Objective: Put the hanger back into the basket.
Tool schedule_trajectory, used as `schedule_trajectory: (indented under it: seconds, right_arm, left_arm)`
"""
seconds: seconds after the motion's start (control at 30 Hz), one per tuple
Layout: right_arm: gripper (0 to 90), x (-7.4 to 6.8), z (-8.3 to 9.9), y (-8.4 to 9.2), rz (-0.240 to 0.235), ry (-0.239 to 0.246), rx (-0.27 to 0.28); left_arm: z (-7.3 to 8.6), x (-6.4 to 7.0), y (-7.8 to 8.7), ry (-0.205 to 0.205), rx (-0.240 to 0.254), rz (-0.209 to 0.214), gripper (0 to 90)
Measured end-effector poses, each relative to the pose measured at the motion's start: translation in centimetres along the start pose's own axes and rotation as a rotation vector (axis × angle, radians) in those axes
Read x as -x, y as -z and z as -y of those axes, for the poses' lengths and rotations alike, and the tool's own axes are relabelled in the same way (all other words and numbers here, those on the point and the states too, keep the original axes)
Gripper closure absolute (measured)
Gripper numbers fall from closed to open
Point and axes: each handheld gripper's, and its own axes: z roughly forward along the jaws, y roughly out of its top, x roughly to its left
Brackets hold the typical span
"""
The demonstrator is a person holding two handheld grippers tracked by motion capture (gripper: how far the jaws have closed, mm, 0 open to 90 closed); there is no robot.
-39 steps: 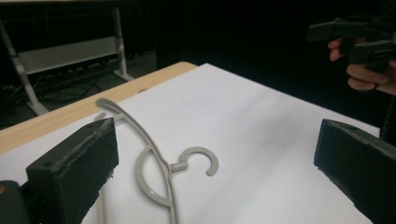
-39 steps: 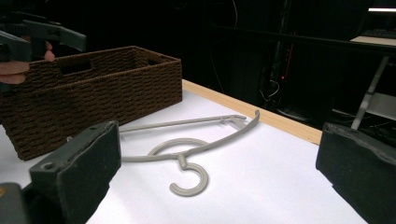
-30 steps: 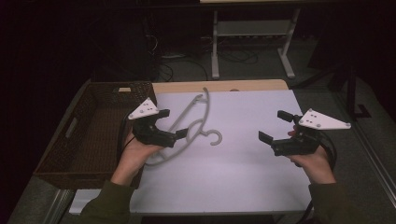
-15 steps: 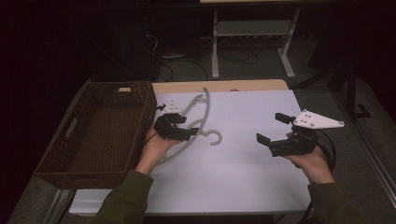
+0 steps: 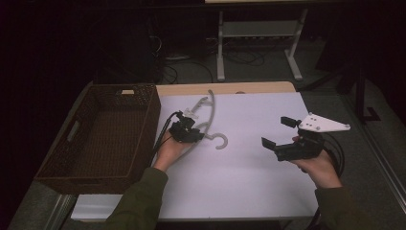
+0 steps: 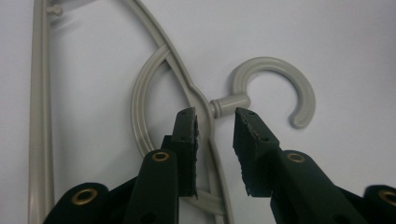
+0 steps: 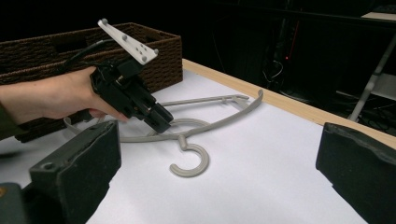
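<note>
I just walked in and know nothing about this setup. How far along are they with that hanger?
Nothing looks finished: the hanger lies flat on the white table, and the basket holds nothing I can see. In hand: the left gripper is open, its jaws either side of the hanger's neck by the hook. The right gripper hangs open, apart. Closing and lifting remain, presumably.
</note>
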Motion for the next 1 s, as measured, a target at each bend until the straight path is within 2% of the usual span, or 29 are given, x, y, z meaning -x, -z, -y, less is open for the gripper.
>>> schedule_trajectory:
  seconds: [0.2, 0.27, 0.57, 0.67, 0.73, 0.8, 0.83, 0.87, 1.0]
  right_arm:
    - [0.0, 0.1, 0.0, 0.1, 0.003, 0.001, 0.009]
    - [0.0, 0.1, 0.0, 0.1, 0.005, 0.002, 0.007]
    - [0.0, 0.1, 0.0, 0.3, 0.011, 0.0, 0.019]
    - [0.0, 0.2, 0.0, 0.4, 0.01, -0.005, 0.02]
    - [0.0, 0.2, 0.0, 0.4, 0.01, -0.004, 0.021]
    - [0.0, 0.2, 0.0, 0.4, 0.009, -0.002, 0.019]
    - [0.0, 0.2, 0.0, 0.4, 0.009, -0.002, 0.019]
    - [0.0, 0.2, 0.0, 0.4, 0.009, -0.002, 0.018]
    - [0.0, 0.1, 0.0, 0.3, 0.008, -0.001, 0.018]
  left_arm:
    - [0.2, -0.2, -0.8, 0.017, -0.006, 0.002, 75.1]
    - [0.3, -0.3, -0.9, 0.015, -0.03, 0.001, 76.2]
    - [0.7, -0.4, -1.6, 0.024, -0.056, 0.018, 79.2]
    - [0.7, -0.5, -1.6, 0.047, -0.056, 0.027, 80.1]
    - [0.7, -0.6, -1.6, 0.045, -0.057, 0.03, 80.4]
    - [0.7, -0.5, -1.6, 0.073, -0.052, 0.043, 80.6]
    - [0.7, -0.5, -1.6, 0.073, -0.052, 0.043, 80.8]
    - [0.7, -0.4, -1.7, 0.078, -0.049, 0.057, 81.0]
    - [0.7, -0.1, -1.7, 0.054, -0.059, 0.082, 81.6]
